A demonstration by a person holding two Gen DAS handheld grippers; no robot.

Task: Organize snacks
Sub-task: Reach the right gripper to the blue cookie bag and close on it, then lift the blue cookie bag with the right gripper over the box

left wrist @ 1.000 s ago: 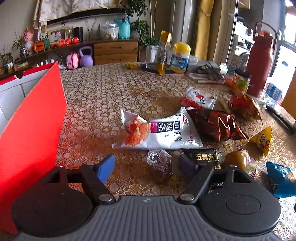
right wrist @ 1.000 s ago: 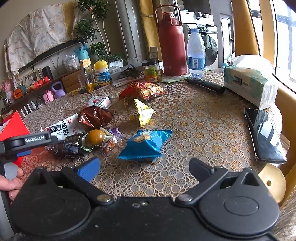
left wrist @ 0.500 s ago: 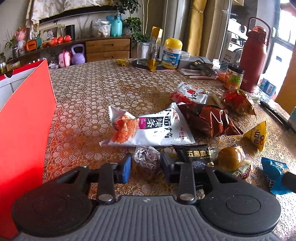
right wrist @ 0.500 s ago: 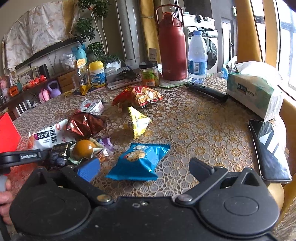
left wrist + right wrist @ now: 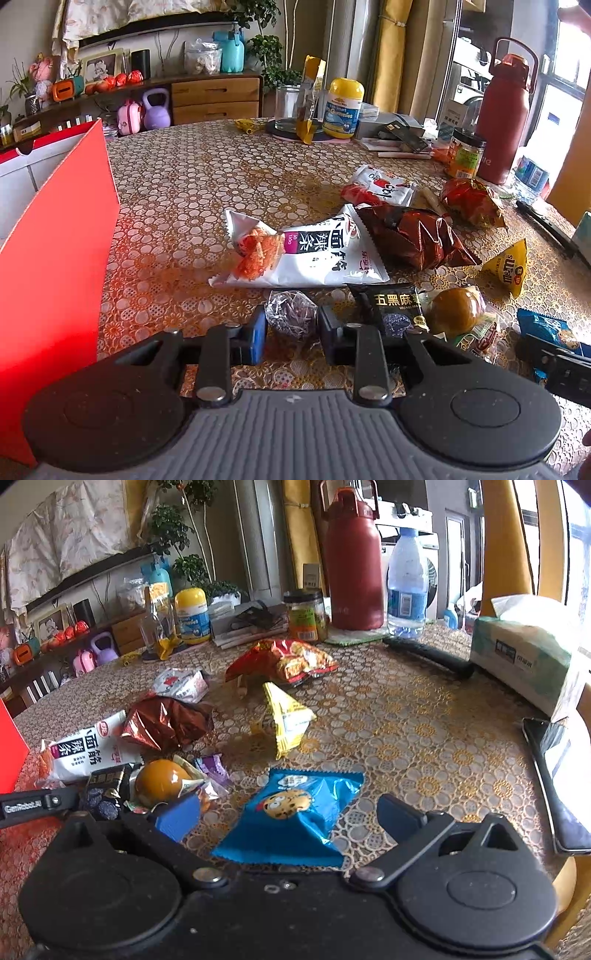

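Pinching the little foil candy (image 5: 291, 314) with our left gripper (image 5: 290, 326), right next to the red box (image 5: 55, 236) on the table (image 5: 184, 177).

Our right gripper (image 5: 284, 814) sits wide open around the blue cookie pack (image 5: 291, 816), gripping nothing. That crinkly wrapper looks slippery, so we could squeeze it out sideways or drag the black packet (image 5: 395, 308) along when lifting.

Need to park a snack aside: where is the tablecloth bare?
Bare cloth between the red box and the white noodle-snack bag, and between the yellow M&M's pouch and the phone. Crowded around the brown foil bag and black sesame packet.
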